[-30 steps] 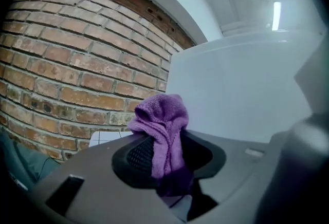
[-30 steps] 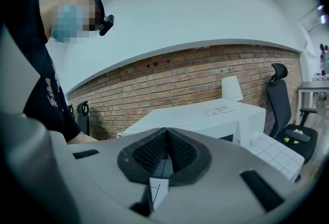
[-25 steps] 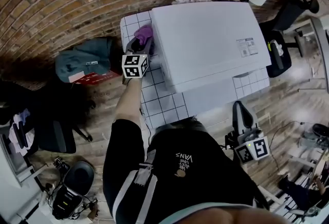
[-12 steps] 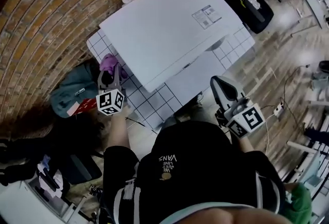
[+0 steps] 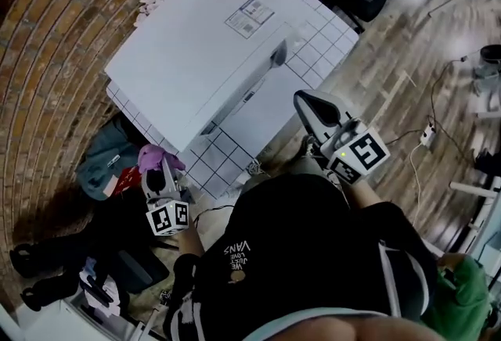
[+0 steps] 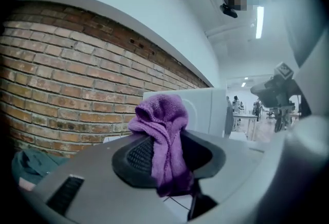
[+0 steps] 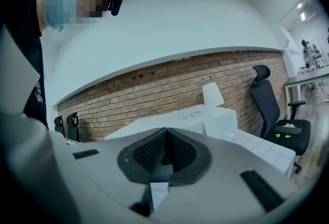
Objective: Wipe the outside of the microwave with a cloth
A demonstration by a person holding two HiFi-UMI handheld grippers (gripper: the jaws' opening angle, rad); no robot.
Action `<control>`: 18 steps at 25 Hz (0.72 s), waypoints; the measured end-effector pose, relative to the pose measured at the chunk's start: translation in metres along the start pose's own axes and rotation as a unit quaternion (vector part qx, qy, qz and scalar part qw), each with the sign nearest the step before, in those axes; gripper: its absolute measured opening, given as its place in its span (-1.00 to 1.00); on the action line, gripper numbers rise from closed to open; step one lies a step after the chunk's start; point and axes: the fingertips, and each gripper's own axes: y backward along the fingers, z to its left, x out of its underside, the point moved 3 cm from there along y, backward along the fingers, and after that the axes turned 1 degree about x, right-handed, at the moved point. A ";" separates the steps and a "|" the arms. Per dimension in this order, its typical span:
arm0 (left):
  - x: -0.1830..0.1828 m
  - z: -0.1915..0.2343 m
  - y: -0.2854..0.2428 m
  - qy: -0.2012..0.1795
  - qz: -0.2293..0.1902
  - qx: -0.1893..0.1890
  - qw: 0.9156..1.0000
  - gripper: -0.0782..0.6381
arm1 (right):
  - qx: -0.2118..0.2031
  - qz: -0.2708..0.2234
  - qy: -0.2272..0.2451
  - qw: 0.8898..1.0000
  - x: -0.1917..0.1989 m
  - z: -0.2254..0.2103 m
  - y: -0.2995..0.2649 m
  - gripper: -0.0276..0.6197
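Microwave (image 5: 196, 42), white and boxy, in the upper middle of the head view on a white tiled table (image 5: 227, 159); long axis running from 7 o'clock to 1 o'clock, door face (image 5: 262, 101) turned toward 4 o'clock, the person's side. Right gripper (image 5: 313, 106) off that door face at about 4 o'clock from the box, jaws pressed flat together with nothing between them; no tool for wiping, so probably only a spare or steadying hand. Left gripper (image 5: 156, 174) lower down, at 7 o'clock from the box, past the table's edge and clear of every surface, jaws clamped on the cloth (image 5: 153, 156). Cloth purple, bunched, about half of it standing up above the pads and a tail hanging below, as seen in the left gripper view; touching neither table nor microwave. Key relation: from the cloth, the microwave's near short end at roughly 1 o'clock, in line with the long axis, with open tile between. Judged from this, no wiping contact at present; likely next a reach up toward 1 o'clock to lay the bunched end on that short side or on the top, then strokes along the 7-to-1 line. Possible snag: the loose tail dragging on the tiles.
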 end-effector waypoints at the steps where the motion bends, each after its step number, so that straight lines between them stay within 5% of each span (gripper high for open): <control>1: -0.005 -0.010 0.007 0.000 -0.001 -0.010 1.000 -0.39 | -0.003 -0.004 0.001 1.000 -0.003 -0.009 0.003 -0.92; 9: -0.041 -0.118 0.034 -0.009 -0.026 -0.066 0.997 -0.39 | -0.035 -0.020 0.014 0.999 -0.028 -0.093 0.041 -0.92; 18: -0.051 -0.254 -0.010 -0.007 -0.060 -0.057 0.997 -0.39 | -0.083 -0.023 0.028 0.996 -0.047 -0.181 0.087 -0.92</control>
